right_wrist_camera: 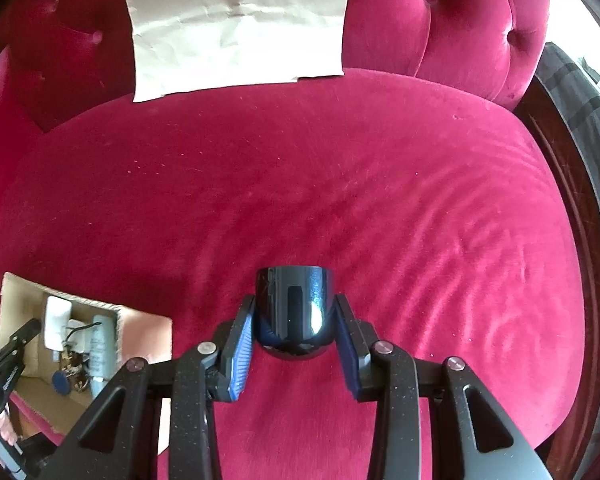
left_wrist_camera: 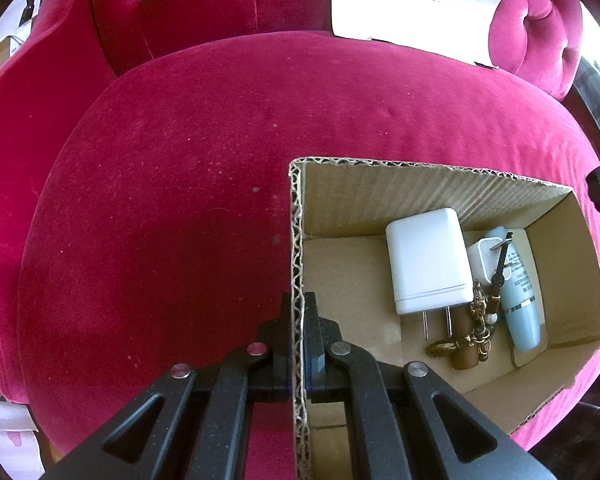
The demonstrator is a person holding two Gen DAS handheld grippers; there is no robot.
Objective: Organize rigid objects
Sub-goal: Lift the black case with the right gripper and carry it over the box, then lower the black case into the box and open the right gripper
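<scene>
The right tongs [right_wrist_camera: 295, 332] squeeze a shiny dark blue cup [right_wrist_camera: 295, 312] over the middle of the red sofa seat [right_wrist_camera: 340, 184]. The left tongs [left_wrist_camera: 299, 340] pinch the wall of the cardboard box [left_wrist_camera: 420, 184], near the seat's front edge, holding a white plug [left_wrist_camera: 428, 260] and blue tube [left_wrist_camera: 520, 300].

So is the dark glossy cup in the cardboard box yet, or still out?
Out. The dark cup sits between the right gripper pads above the red cushion, well apart from the cardboard box.
</scene>
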